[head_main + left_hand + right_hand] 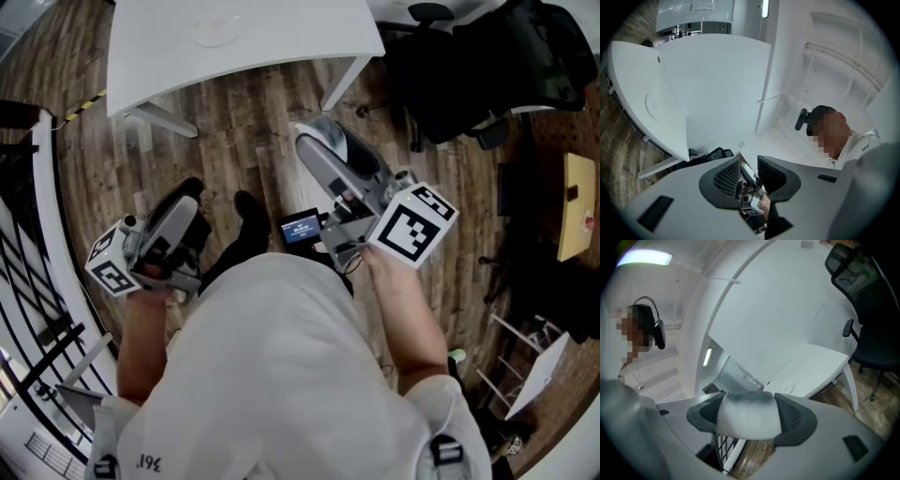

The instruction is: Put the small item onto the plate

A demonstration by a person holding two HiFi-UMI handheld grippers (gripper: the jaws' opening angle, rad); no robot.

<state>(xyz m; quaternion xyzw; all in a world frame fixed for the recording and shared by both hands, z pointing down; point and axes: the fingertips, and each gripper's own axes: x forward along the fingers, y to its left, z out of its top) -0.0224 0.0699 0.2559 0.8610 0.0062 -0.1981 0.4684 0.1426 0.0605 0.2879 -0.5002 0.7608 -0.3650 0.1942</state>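
- Clearly, the right tool [749, 423] is clamped on the small item [747, 412], a pale grey-white piece with rounded edges that fills the whole gap between the two pads.
- The left tool [749, 174] has only a narrow gap between its jaws, and nothing is inside it; the other tool shows through the gap, further behind.
- The plate [215, 34] lies on the white surface [291, 37], well apart from both tools, which are held above the wooden floor [244, 141] near the person's body.
- The item looks matte and not shiny, so it is probably light and rather soft, perhaps like foam; what it is exactly cannot be told.
- It does not seem slippery or fragile, but a soft piece can be pressed out of shape, so mild pressure should be enough.
- The hold is across the middle, on two opposite sides. This seems a good place, because the item should not turn in the pads on the way to the plate.
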